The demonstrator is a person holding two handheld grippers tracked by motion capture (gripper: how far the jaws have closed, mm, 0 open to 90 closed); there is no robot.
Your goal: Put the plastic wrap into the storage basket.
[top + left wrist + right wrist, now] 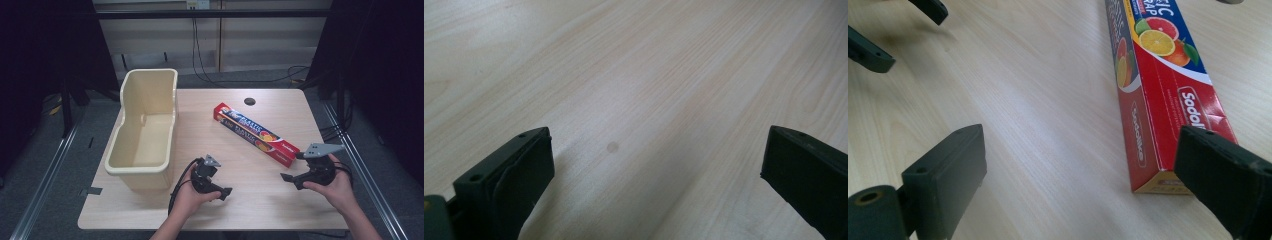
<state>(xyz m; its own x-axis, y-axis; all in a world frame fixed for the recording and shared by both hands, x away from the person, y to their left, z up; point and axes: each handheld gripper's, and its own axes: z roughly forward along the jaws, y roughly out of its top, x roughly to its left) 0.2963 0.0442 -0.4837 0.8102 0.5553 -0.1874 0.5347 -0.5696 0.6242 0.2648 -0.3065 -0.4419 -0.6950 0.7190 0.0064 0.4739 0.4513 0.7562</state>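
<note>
Right gripper (pixel 1078 175), jaws wide and empty, is nearing the plastic wrap box (pixel 256 133) lying diagonally mid-table; should be straddling its near end squarely before closing; left gripper (pixel 656 175) is idling wide open, empty.

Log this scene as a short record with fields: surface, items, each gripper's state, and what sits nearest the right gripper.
surface: light wooden table
bin: cream plastic bin, upright, at the table's left edge
box: red plastic wrap box, lying flat at a slant, right of the bin
left gripper: open, nothing between the jaws, bare table below
right gripper: open, nothing gripped
nearest to right gripper: the near end of the plastic wrap box, beside one jaw
</note>
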